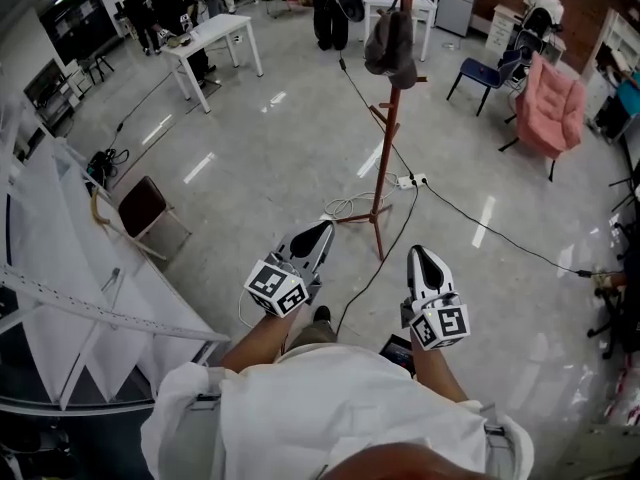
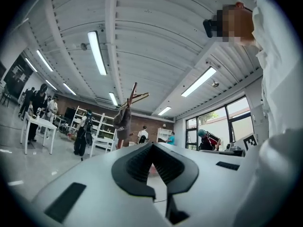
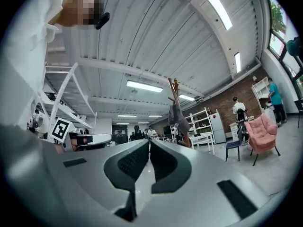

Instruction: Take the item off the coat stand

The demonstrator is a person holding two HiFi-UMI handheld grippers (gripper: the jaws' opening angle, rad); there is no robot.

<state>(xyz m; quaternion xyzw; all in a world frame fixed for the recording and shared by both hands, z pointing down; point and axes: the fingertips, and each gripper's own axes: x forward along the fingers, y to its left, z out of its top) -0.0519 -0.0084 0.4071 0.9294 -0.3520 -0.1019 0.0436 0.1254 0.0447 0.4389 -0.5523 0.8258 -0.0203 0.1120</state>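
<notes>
A red-brown coat stand (image 1: pixel 385 148) rises from the shiny floor ahead of me, with a grey hat-like item (image 1: pixel 390 46) hung near its top. The same grey item (image 2: pixel 122 119) shows far off in the left gripper view, and the item (image 3: pixel 178 118) hangs on the stand (image 3: pixel 174 91) in the right gripper view. My left gripper (image 1: pixel 318 232) is low and left of the stand's foot, shut and empty. To the right of the foot, my right gripper (image 1: pixel 420 257) is also shut with nothing in it. Both are well short of the item.
A black cable (image 1: pixel 480 223) and a white power strip (image 1: pixel 413 180) lie on the floor by the stand. A pink armchair (image 1: pixel 553 106) and blue chair (image 1: pixel 482 74) stand at right, a white table (image 1: pixel 208 40) far left, a white rack (image 1: pixel 70 298) at my left.
</notes>
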